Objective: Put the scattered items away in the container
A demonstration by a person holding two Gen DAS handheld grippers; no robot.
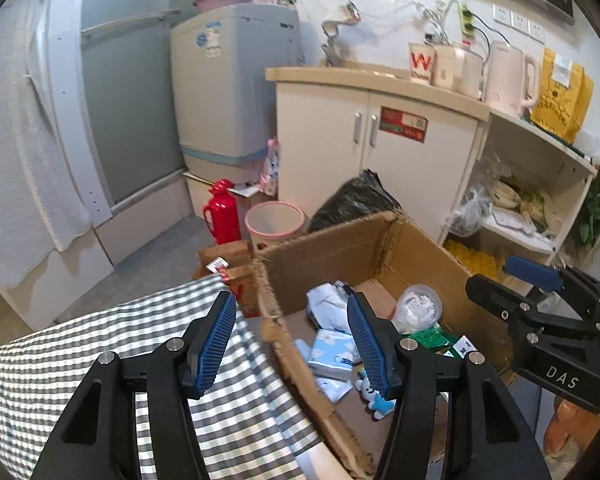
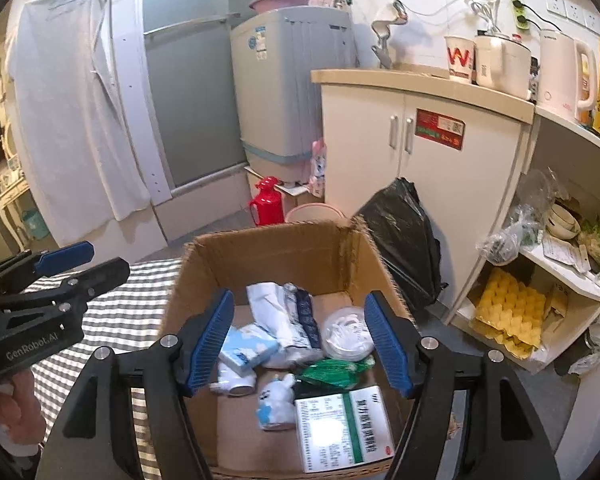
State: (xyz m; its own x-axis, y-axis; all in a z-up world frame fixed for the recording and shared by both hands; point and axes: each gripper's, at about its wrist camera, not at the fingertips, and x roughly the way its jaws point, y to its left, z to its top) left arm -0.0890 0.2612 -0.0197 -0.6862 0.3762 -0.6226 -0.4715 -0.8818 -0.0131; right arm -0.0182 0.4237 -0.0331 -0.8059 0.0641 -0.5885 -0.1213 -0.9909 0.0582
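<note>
An open cardboard box (image 2: 268, 252) stands beside a table with a grey checked cloth (image 1: 100, 340); it also shows in the left wrist view (image 1: 332, 256). Inside lie a white and green medicine box (image 2: 342, 428), a green packet (image 2: 332, 372), a round clear tub (image 2: 346, 338), a blue tissue pack (image 2: 250, 348), a white bag (image 2: 284, 320) and a small blue and white toy (image 2: 276, 402). My left gripper (image 1: 292, 344) is open and empty over the box's left edge. My right gripper (image 2: 300, 344) is open and empty above the box.
A black rubbish bag (image 2: 404, 248), a pink bin (image 1: 274, 224) and a red flask (image 1: 222, 212) stand behind the box. A white cabinet (image 2: 420, 152) and an open shelf with yellow egg trays (image 2: 512, 312) are at right. A washing machine (image 1: 228, 92) stands at the back.
</note>
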